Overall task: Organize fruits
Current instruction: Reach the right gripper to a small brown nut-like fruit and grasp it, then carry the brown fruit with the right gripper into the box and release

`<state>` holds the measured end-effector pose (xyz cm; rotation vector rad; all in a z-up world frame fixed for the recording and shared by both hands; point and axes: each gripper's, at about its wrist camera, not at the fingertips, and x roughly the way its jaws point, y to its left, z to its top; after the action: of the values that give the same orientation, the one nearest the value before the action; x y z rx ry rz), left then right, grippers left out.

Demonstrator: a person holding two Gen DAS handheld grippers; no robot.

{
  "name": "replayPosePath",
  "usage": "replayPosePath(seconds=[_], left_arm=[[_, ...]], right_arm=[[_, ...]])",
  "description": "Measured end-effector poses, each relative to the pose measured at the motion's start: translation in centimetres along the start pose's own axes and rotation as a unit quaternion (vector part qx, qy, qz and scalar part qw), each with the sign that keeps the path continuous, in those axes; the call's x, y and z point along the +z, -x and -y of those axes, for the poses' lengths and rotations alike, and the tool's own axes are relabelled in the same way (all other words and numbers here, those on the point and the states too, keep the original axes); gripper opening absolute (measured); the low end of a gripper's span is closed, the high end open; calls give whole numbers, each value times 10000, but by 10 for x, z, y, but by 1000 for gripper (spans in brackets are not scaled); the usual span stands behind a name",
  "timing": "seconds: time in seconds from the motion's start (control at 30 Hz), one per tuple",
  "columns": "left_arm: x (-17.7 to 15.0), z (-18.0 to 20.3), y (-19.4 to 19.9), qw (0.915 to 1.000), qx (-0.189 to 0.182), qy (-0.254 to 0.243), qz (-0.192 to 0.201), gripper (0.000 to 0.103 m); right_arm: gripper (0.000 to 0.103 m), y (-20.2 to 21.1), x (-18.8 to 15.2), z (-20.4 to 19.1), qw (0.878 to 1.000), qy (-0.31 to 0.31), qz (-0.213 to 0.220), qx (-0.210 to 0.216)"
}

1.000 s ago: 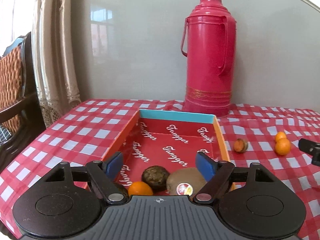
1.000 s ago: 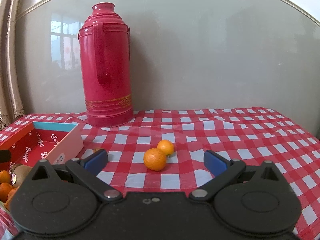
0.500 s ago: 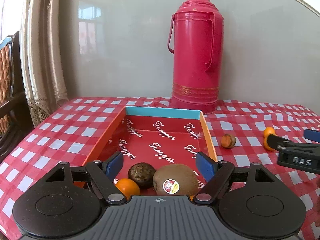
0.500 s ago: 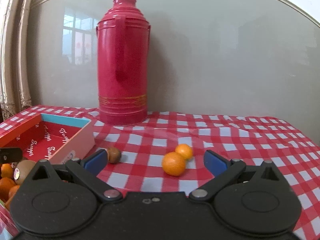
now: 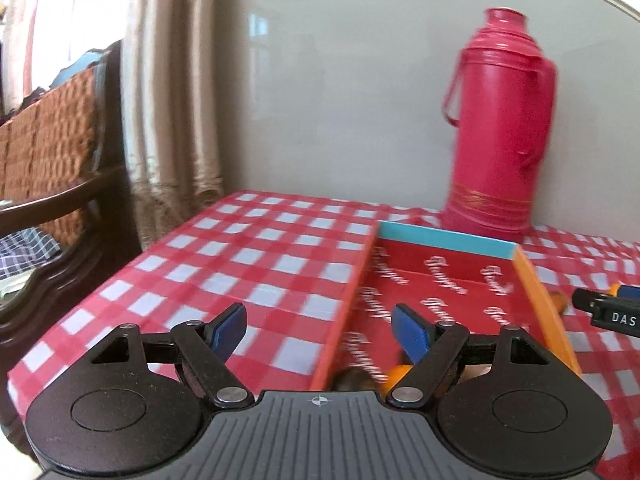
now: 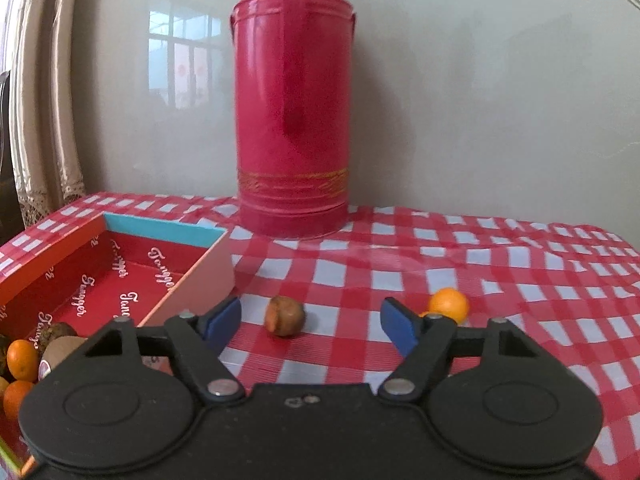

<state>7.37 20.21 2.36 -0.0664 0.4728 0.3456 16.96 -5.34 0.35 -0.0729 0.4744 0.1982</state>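
Note:
A red box [image 6: 200,256] with a blue far wall lies on the checked cloth; it also shows in the left wrist view [image 5: 536,284]. It holds a kiwi [image 6: 60,350], a dark fruit [image 6: 54,334] and small oranges [image 6: 22,358]. My right gripper [image 6: 312,322] is open and empty, with a small brown fruit [image 6: 285,315] on the cloth between its fingers, a little ahead. An orange [image 6: 449,304] lies to the right of it. My left gripper [image 5: 320,330] is open and empty over the box's left wall. The right gripper's fingers [image 5: 608,312] show at the left view's right edge.
A tall red thermos [image 6: 292,120] stands at the back against the wall, behind the box; it also shows in the left wrist view [image 5: 500,132]. A curtain [image 5: 172,100] and a wooden chair [image 5: 56,168] stand past the table's left edge.
My right gripper has moved left and forward, from the two oranges to the brown fruit. My left gripper has swung left, so the box now sits to its right.

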Motion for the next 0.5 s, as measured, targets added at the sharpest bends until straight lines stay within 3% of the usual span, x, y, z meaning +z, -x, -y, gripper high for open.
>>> replayPosePath(seconds=[0.13, 0.27, 0.37, 0.47, 0.5], left_arm=[[-3, -20, -7, 9998, 168, 128, -39, 79], [-5, -38, -15, 9990, 157, 385, -179, 79], [-5, -46, -20, 9981, 138, 551, -241, 79], [-6, -49, -21, 9980, 144, 562, -255, 79], [-6, -49, -20, 9980, 144, 558, -259, 79]], right_arm=[[62, -17, 3, -6, 9997, 27, -218, -55], [45, -36, 3, -5, 9985, -77, -533, -39], [39, -47, 1, -7, 9976, -85, -685, -29], [21, -53, 0, -9, 9968, -93, -798, -27], [21, -54, 0, -10, 9968, -89, -795, -41]])
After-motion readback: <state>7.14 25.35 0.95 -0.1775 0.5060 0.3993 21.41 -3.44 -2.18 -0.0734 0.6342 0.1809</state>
